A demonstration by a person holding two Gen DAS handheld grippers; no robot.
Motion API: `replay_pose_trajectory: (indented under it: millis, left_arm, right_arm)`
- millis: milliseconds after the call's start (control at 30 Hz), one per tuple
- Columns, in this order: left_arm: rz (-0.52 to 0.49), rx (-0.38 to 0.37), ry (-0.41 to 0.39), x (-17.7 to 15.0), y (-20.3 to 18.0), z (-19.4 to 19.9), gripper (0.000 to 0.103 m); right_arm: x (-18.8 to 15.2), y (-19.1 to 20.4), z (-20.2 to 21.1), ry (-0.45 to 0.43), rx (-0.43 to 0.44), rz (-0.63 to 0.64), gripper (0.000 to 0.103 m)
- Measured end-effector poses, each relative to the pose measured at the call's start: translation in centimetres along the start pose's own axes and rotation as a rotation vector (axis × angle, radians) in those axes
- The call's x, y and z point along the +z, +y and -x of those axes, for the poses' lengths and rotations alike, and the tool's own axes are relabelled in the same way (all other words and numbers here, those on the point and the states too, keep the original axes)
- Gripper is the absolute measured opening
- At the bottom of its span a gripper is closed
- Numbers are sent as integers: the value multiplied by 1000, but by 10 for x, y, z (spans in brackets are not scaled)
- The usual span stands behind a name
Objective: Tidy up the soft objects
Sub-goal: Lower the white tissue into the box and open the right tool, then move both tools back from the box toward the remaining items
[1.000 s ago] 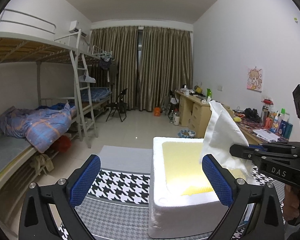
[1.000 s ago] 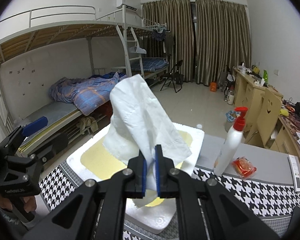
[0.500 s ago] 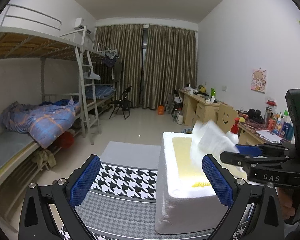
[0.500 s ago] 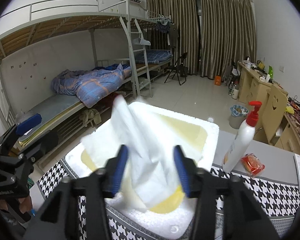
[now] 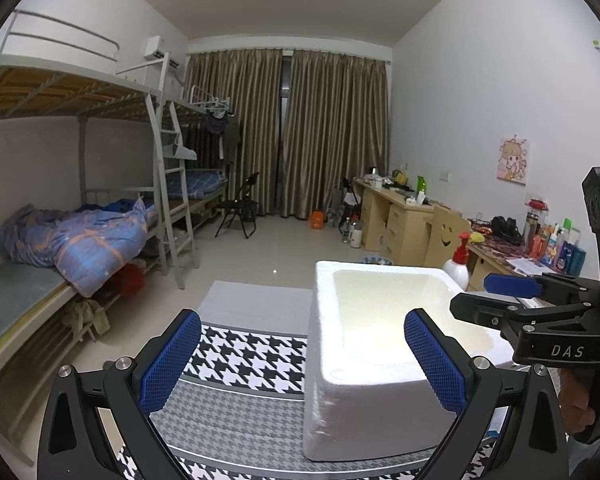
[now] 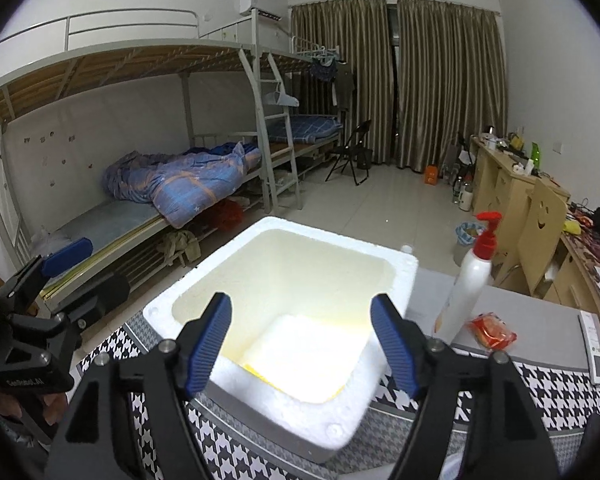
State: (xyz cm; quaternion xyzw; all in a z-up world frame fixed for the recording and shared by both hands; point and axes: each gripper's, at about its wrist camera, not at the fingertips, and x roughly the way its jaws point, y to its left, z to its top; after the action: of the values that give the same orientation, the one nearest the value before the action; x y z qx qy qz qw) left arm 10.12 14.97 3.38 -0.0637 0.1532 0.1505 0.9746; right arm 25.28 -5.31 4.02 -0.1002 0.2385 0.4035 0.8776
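Note:
A white foam box (image 6: 204,300) stands on the houndstooth tablecloth; it also shows in the left wrist view (image 5: 324,360). A white tissue (image 6: 300,352) lies flat on the box's yellow bottom. My right gripper (image 6: 302,344) is open and empty, just above the box's near rim. My left gripper (image 5: 302,364) is open and empty, level with the box's left side. The right gripper also shows at the right of the left wrist view (image 5: 496,296).
A white pump bottle with a red top (image 6: 470,284), a red snack packet (image 6: 492,330) and a white remote (image 6: 592,348) lie on the table right of the box. A bunk bed (image 6: 160,184) stands to the left, desks (image 6: 512,184) to the right.
My right gripper opened and let go of the white tissue, which dropped into the foam box. The left gripper stayed open and shifted slightly left.

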Motion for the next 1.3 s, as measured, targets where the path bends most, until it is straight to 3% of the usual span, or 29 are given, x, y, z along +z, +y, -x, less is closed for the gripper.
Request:
replay_pose_trajectory:
  millis: [333, 667, 1300]
  left_arm:
    - [-29, -64, -23, 3, -31, 18, 102]
    - [-46, -115, -36, 5, -53, 30, 102]
    - [-88, -215, -25, 2, -91, 38, 102]
  right_arm:
    - [-5, -5, 40, -75, -50, 0, 83]
    - [-15, -16, 69, -145, -103, -14, 96]
    - [-50, -53, 104, -161, -197, -80, 98]
